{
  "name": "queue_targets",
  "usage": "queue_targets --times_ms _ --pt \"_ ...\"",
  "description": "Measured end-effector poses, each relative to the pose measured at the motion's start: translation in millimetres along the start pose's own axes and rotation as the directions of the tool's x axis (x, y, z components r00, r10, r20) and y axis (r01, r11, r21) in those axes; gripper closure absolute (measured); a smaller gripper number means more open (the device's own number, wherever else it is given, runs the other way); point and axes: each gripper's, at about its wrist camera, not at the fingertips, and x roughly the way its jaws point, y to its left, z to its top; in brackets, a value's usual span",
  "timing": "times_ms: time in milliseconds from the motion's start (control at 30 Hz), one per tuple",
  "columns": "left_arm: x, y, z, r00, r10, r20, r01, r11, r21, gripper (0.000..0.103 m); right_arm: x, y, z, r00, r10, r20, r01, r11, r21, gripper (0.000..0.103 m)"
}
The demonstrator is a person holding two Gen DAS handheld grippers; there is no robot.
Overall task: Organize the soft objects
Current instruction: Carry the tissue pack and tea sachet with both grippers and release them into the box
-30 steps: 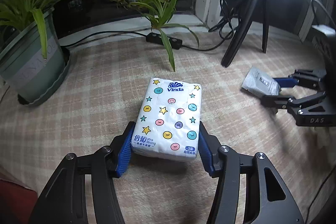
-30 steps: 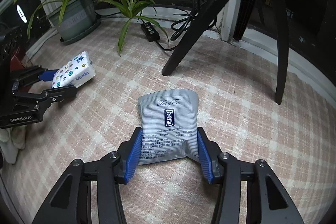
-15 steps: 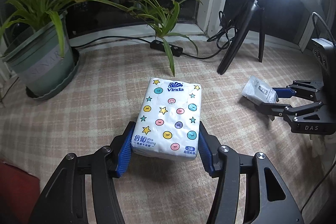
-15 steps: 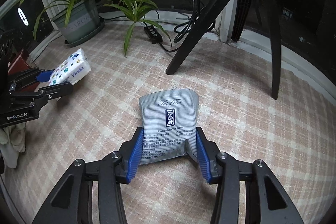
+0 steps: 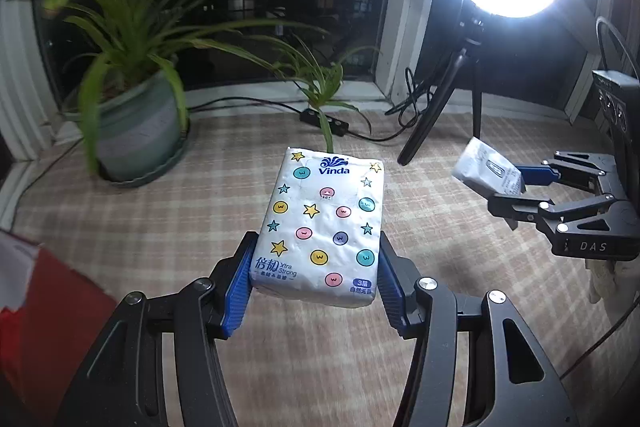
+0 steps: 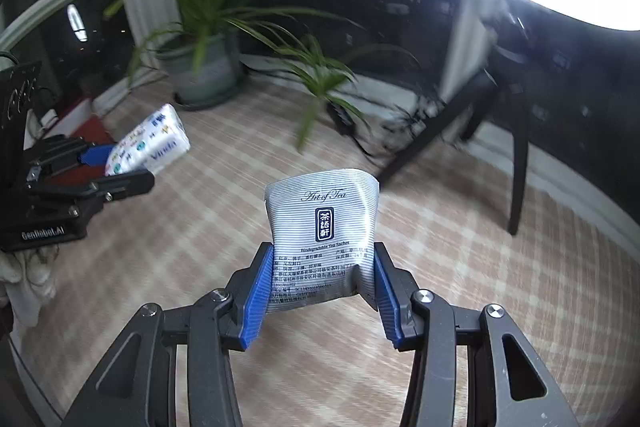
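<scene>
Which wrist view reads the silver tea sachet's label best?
Right wrist: the silver striped tea sachet sits close between the right gripper pads, its print legible. The left wrist view shows it small, side-on and blurred.

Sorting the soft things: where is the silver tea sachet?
Right wrist view, centre: silver tea sachet clamped in the right gripper, off the checked cloth.

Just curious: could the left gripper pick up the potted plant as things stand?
Probably not: the left gripper is already shut on the tissue pack, so its jaws are full. The path to the potted plant looks free otherwise.
</scene>
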Motion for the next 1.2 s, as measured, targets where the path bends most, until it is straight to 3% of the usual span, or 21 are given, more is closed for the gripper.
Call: queue_targets --times_ms 267,467,833,1200 --pt "-57.4 20.8 -16.8 0.997 0.071 0.037 -0.069 0.995 -0.065 0.048 -20.6 53.1 28.5 0.995 0.085 0.054 -0.08 0.993 -0.085 0.06" --pt "-110.5 59.6 -41.9 0.985 0.168 0.044 -0.159 0.975 -0.154 0.048 -24.5 111.7 51.9 0.983 0.164 0.078 -0.148 0.972 -0.182 0.06" --pt "-177.7 125.7 -83.6 0.936 0.351 0.013 -0.332 0.897 -0.291 0.048 -17.0 218.1 79.4 0.961 0.269 0.065 -0.231 0.911 -0.343 0.06" --pt "-216.0 162.8 -116.3 0.895 0.446 -0.01 -0.416 0.825 -0.384 0.048 2.4 273.5 100.1 0.945 0.328 0.018 -0.298 0.88 -0.37 0.059"
